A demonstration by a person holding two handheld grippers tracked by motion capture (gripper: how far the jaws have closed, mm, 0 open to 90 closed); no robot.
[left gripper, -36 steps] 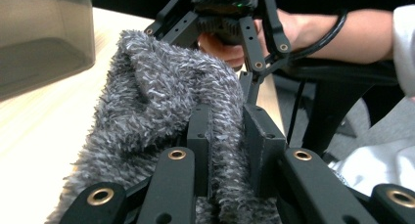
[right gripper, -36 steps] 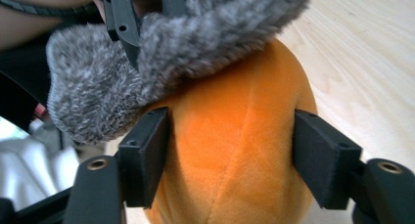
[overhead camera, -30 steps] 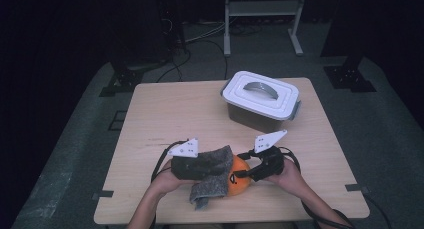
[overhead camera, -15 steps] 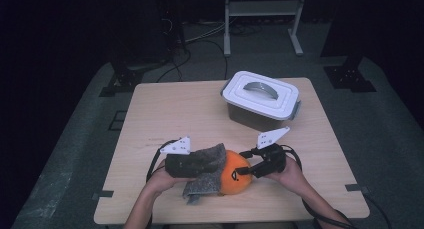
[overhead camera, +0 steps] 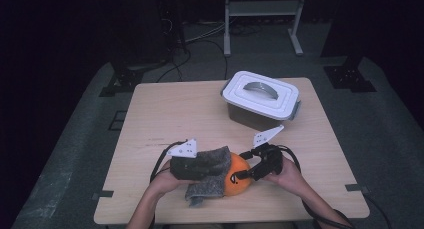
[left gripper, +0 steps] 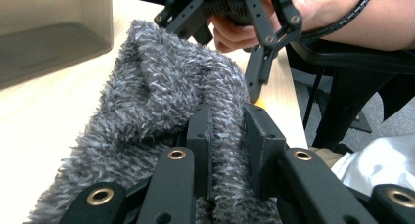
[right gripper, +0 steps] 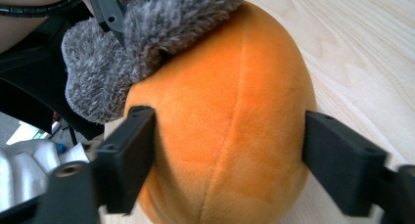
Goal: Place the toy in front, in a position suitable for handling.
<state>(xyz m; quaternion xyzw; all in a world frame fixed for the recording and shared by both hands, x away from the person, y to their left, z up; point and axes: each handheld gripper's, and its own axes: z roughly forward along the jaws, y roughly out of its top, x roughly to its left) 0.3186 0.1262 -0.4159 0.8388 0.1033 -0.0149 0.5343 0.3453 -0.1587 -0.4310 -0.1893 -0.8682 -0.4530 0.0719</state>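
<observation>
An orange plush ball (overhead camera: 236,185) lies near the table's front edge. A grey fuzzy cloth (overhead camera: 212,161) is draped over its left side. My left gripper (overhead camera: 224,164) is shut on a fold of that cloth (left gripper: 161,87), which is pinched between its pads (left gripper: 226,116). My right gripper (overhead camera: 239,167) reaches in from the right and straddles the ball (right gripper: 230,87). Its jaws have just been opening. They now stand at the ball's two sides without squeezing it (right gripper: 225,136). The cloth's edge (right gripper: 161,33) covers the ball's top.
A translucent storage box with a white lid (overhead camera: 260,95) stands at the back right of the wooden table (overhead camera: 175,114). Cables trail from both grippers toward the front edge. The person's forearms enter from the bottom.
The left gripper has shifted slightly left with the cloth, baring more of the orange ball. The right hand has stayed put.
</observation>
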